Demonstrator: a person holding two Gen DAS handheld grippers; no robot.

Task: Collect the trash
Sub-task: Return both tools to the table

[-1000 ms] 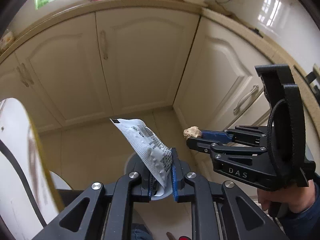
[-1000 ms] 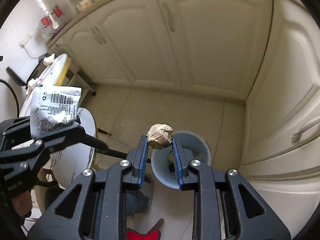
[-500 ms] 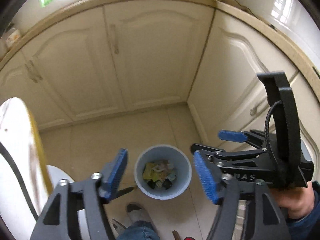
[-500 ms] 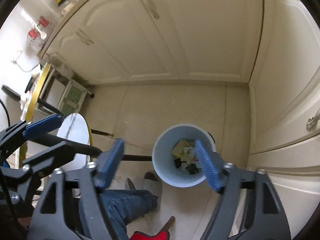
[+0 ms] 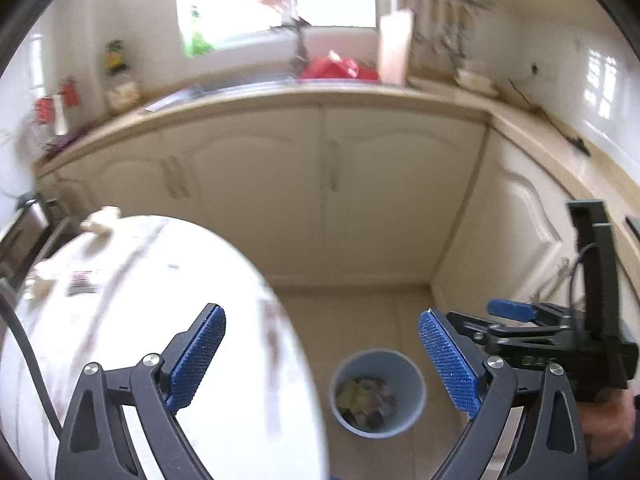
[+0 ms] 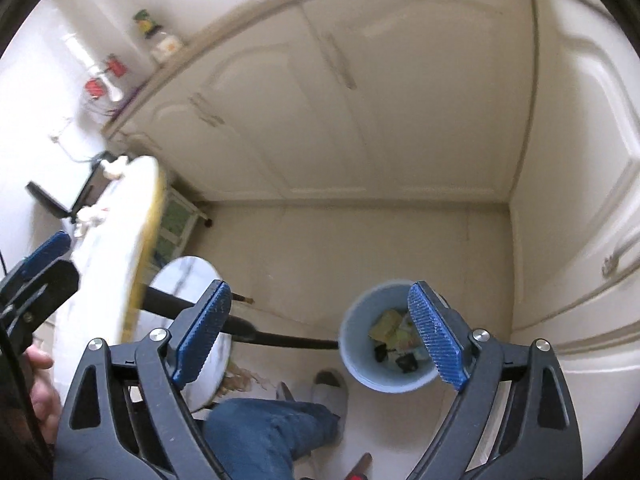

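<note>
Left wrist view: left gripper (image 5: pixel 322 354) spread wide, blue pads bare, nothing between them.
Right wrist view: right gripper (image 6: pixel 320 334) likewise spread wide, nothing held.
Bin: pale blue bin (image 5: pixel 416 390) on the beige floor (image 5: pixel 360 320), low between the left gripper's fingers; in the right view the bin (image 6: pixel 356 344) partly behind the right-hand finger.
Trash: mixed scraps (image 6: pixel 394 338), yellow, green and black, lying inside the bin; blurred in the left view (image 5: pixel 366 396), single pieces not tellable.
Table: round white table (image 5: pixel 140 320) with a yellow edge, left of the bin; a few small items (image 5: pixel 82 282) near its far side, too blurred to name.
Other gripper: right gripper (image 5: pixel 516 314) seen at the right border of the left view, held by a hand (image 5: pixel 608 420).
Person: jeans leg (image 6: pixel 264 432) and grey shoe (image 6: pixel 330 392) on the floor just beside the bin.
Background: cream cabinets (image 5: pixel 328 192) under a counter (image 5: pixel 320 98), well behind the bin.
</note>
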